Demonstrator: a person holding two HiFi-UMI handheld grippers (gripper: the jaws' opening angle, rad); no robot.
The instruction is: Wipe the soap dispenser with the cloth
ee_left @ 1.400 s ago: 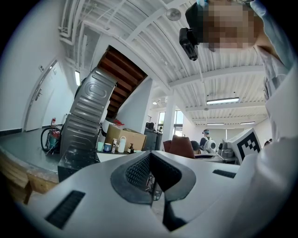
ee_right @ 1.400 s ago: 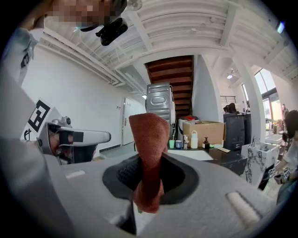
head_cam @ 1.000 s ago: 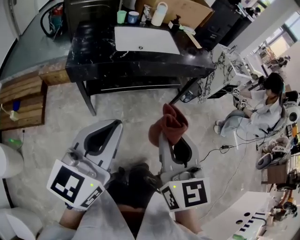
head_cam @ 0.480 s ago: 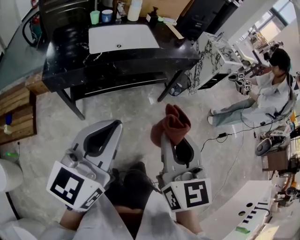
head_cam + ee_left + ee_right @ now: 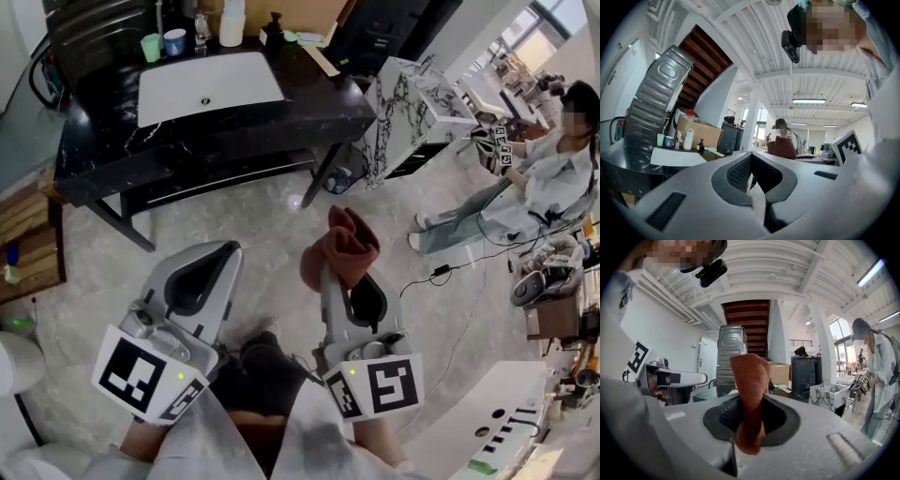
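The soap dispenser [image 5: 273, 25], a small dark pump bottle, stands on the far side of the black counter [image 5: 309, 94] behind the white sink [image 5: 211, 84]. In the left gripper view the dispenser [image 5: 701, 145] is small and far off. A rust-red cloth [image 5: 342, 246] sticks up out of my right gripper [image 5: 330, 277], which is shut on it. The right gripper view shows the cloth [image 5: 750, 376] pinched between the jaws of that gripper [image 5: 749, 401]. My left gripper [image 5: 220, 248] is shut with nothing in it, jaw tips touching [image 5: 751, 157]. Both grippers hang over the floor, well short of the counter.
A white bottle [image 5: 232, 21], a green cup [image 5: 151, 47] and a blue cup [image 5: 174, 41] stand behind the sink. A white marble stand [image 5: 412, 89] is right of the counter. A person [image 5: 548, 178] sits at the right, with a cable [image 5: 459, 267] on the floor. Wooden steps [image 5: 23, 234] lie left.
The counter and sink have slid left in the head view and the seated person has come further into it. Both grippers keep their place, and the cloth stays in the right one.
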